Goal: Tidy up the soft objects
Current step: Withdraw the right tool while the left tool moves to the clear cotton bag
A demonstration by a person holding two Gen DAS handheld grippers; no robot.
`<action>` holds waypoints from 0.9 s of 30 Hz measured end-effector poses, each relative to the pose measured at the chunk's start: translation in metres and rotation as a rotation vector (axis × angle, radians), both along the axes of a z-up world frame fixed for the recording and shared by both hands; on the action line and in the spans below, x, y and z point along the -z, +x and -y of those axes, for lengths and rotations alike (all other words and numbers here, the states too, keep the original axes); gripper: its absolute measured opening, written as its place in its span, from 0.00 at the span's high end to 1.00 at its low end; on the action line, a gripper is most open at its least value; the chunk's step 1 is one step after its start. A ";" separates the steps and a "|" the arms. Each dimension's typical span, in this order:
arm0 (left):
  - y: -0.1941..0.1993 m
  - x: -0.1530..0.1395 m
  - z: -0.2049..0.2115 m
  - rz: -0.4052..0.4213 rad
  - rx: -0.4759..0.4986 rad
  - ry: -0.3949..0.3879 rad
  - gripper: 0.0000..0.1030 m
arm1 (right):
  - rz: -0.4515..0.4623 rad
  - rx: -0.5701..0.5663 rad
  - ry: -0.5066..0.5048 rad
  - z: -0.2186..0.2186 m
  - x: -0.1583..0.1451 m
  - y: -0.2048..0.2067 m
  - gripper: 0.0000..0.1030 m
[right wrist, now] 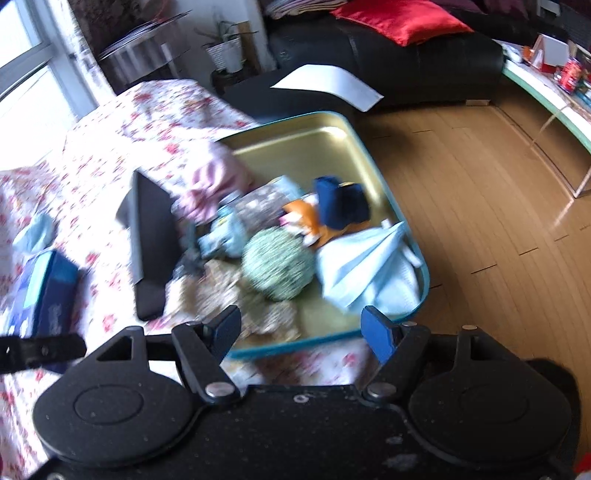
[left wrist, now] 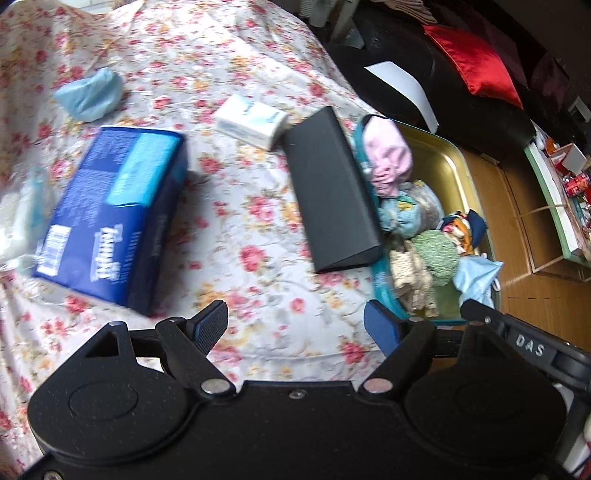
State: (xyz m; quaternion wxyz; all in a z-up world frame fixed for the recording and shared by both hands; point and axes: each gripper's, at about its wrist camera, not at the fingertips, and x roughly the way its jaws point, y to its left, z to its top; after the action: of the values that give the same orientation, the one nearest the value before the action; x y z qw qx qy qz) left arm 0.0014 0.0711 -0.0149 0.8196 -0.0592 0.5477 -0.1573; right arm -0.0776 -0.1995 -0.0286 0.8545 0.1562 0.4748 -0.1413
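Floral cloth covers my table; the teal tin (right wrist: 397, 206) at its right edge already holds most soft pieces. Both my left tongs (left wrist: 295, 326) and right tongs (right wrist: 301, 330) stand apart, empty. I'd fetch the crumpled blue cloth (left wrist: 90, 94) at far left, pinching its bulk.

Red cushion (right wrist: 400, 18), black sofa (right wrist: 388, 51), wooden floor (right wrist: 480, 184)

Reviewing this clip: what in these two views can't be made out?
- Blue package, left wrist view: print blurred, unreadable.
- Pale bag, left wrist view: cut off by the frame's left edge.
- Tin, right wrist view: motion blur smears the soft items; the floor beneath them is hidden.
- Black case: closed, contents unseen.
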 end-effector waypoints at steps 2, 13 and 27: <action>-0.002 0.000 -0.011 0.004 -0.013 0.004 0.26 | -0.002 -0.030 0.006 -0.015 -0.002 -0.002 0.30; 0.009 -0.009 -0.069 0.070 -0.068 0.028 0.26 | -0.014 -0.174 0.029 -0.086 -0.011 0.000 0.27; 0.060 -0.020 -0.130 0.146 -0.150 0.078 0.13 | -0.088 -0.265 0.059 -0.146 0.006 0.013 0.26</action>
State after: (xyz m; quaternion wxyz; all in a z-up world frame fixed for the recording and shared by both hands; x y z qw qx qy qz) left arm 0.0612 0.2014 0.0046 0.8686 -0.0564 0.4861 -0.0780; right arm -0.0650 -0.0537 -0.0342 0.8392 0.1108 0.5321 -0.0196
